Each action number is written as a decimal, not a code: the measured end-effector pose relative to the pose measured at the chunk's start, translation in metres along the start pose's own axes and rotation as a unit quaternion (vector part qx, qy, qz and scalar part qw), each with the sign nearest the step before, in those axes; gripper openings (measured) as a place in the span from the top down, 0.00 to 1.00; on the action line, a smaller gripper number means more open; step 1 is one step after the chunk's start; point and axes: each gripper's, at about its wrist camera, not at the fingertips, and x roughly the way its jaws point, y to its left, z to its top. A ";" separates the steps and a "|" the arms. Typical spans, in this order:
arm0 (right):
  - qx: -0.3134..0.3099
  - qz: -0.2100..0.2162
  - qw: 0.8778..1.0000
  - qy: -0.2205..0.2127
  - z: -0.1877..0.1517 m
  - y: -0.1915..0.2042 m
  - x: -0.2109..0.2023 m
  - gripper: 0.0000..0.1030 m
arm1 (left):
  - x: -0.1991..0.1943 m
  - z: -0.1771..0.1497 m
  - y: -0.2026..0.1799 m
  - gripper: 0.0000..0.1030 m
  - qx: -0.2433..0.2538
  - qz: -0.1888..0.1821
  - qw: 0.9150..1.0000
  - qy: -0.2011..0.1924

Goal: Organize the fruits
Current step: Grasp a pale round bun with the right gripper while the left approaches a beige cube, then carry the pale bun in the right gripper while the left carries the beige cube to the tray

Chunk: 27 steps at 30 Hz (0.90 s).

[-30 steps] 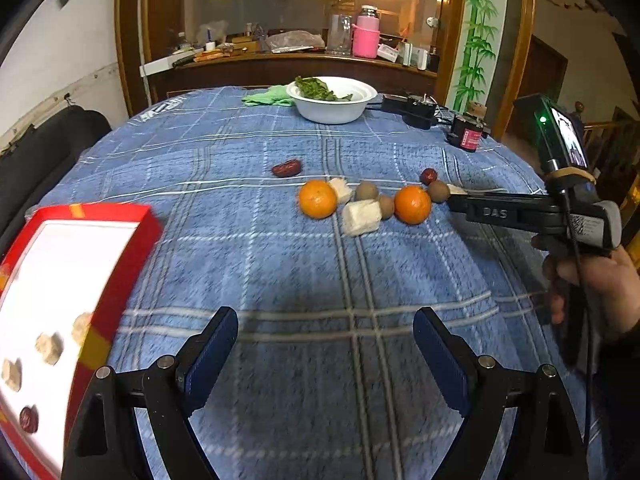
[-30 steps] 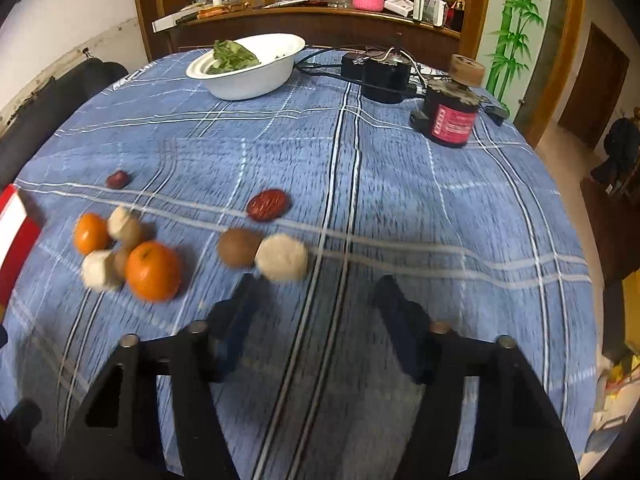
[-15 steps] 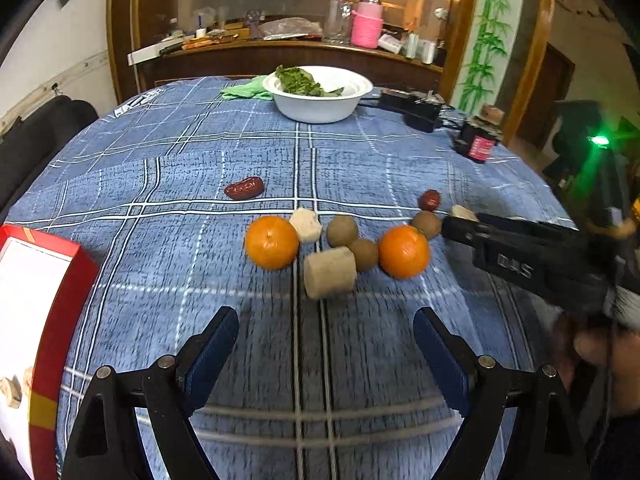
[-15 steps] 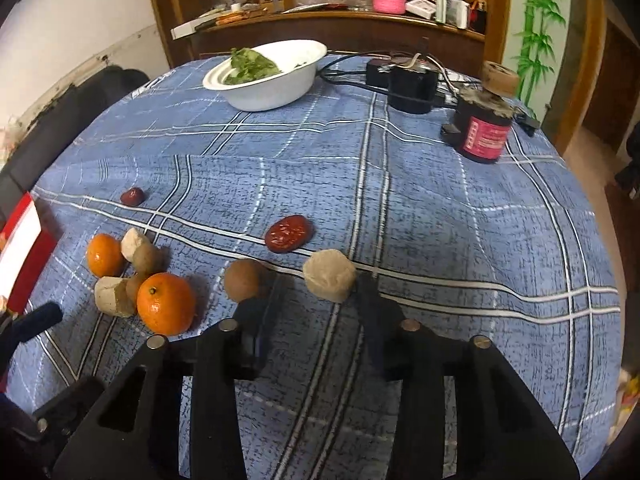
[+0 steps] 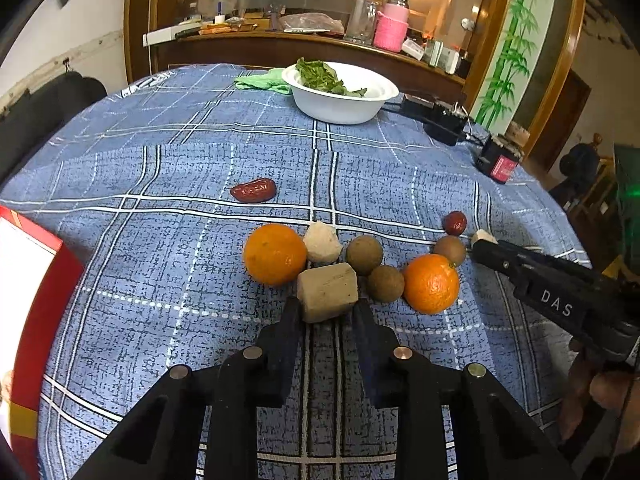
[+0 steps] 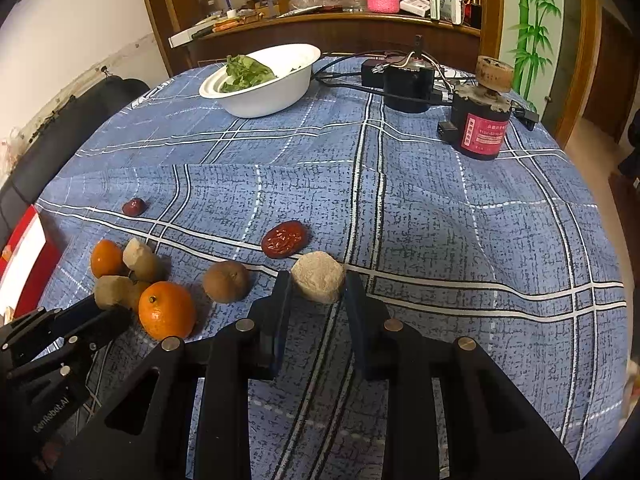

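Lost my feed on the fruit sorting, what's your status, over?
Left gripper closing on beige block. Right gripper closing around pale chunk. Oranges and brown fruits crowd the left pick.

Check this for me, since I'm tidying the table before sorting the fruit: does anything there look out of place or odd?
Yes. Black motor-like devices with cables, one with a red label, sit at the table's far edge beyond the fruit, and a green cloth lies crumpled behind the white bowl of greens. The tablecloth is rucked into folds. Nothing looks spilled or damaged.
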 end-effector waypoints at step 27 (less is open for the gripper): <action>-0.018 0.005 1.000 -0.019 -0.026 0.020 -0.053 0.76 | -0.086 -0.063 0.022 0.75 0.002 -0.021 1.000 -0.006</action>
